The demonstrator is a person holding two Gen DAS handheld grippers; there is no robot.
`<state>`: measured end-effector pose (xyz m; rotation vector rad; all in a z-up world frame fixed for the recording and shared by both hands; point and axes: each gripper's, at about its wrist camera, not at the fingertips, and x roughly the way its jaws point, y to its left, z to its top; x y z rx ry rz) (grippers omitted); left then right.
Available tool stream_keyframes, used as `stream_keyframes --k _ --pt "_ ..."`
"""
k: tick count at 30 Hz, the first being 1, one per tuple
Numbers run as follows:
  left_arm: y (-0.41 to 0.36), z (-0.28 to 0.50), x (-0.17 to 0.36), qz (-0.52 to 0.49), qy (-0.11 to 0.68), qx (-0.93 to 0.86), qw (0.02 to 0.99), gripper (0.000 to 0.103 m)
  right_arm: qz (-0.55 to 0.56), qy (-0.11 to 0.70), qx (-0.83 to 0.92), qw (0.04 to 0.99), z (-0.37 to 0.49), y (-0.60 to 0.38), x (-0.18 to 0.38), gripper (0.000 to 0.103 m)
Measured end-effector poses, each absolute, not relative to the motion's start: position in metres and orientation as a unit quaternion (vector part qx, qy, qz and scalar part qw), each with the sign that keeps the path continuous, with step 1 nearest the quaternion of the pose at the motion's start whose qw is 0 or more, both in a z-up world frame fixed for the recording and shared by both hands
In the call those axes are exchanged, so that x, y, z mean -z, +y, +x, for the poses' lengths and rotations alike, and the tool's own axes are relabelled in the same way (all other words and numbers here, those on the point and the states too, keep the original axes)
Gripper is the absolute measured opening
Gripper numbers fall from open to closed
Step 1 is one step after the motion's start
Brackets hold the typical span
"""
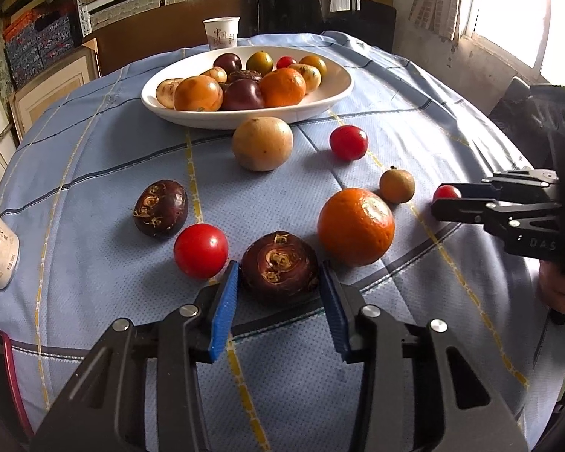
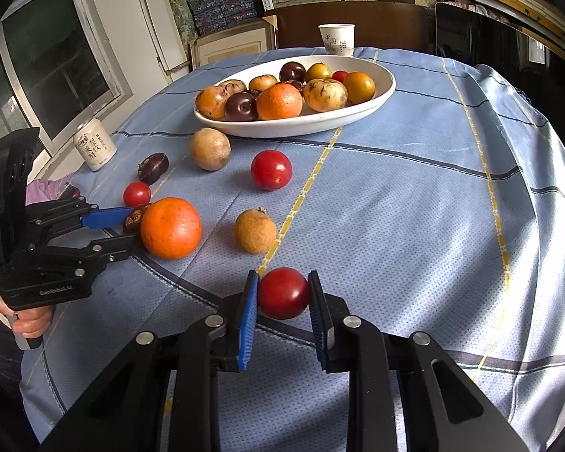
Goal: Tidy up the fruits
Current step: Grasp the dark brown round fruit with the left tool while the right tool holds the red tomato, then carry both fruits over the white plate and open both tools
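Note:
A white bowl [image 1: 331, 100] full of fruit sits at the far side of the blue cloth. Loose fruit lies in front of it. My left gripper [image 1: 279, 277] is open around a dark brown water chestnut [image 1: 279, 263], its blue pads a little apart from it on both sides. A red tomato [image 1: 200, 250] and an orange [image 1: 355, 226] flank it. My right gripper [image 2: 283, 282] has its blue pads against both sides of a red tomato [image 2: 283, 293] resting on the cloth; it also shows in the left wrist view [image 1: 445, 192].
Another water chestnut [image 1: 161, 207], a tan round fruit [image 1: 262, 143], a red tomato [image 1: 348, 142] and a small brown fruit [image 1: 396, 185] lie on the cloth. A can [image 2: 94, 147] stands at the left edge, a paper cup [image 2: 336, 38] behind the bowl.

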<state>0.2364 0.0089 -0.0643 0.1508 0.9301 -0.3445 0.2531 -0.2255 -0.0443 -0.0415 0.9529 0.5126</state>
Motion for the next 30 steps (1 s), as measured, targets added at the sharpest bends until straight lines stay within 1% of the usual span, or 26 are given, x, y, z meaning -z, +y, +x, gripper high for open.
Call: stream_keyframes --k 8,13,24,27,30 --pt "0.004 0.238 0.066 0.076 0.446 0.164 0.877 0.042 -0.020 0.451 -0.246 0.858 0.252 -0.225 0.043 0.026" --pt "0.007 0.238 0.064 0.059 0.448 0.169 0.876 0.042 -0.019 0.450 -0.247 0.858 0.252 -0.226 0.042 0.026" --pt "0.008 0.223 0.051 0.039 0.427 0.173 0.887 0.042 0.003 0.444 -0.261 0.857 0.253 -0.229 0.039 0.026" --pt "0.015 0.226 0.044 0.011 0.429 0.183 0.885 0.042 0.013 0.446 -0.269 0.853 0.259 -0.228 0.031 0.026" --pt "0.019 0.244 0.026 0.004 0.424 0.180 0.887 0.042 0.018 0.431 -0.274 0.860 0.274 -0.223 0.009 0.026"
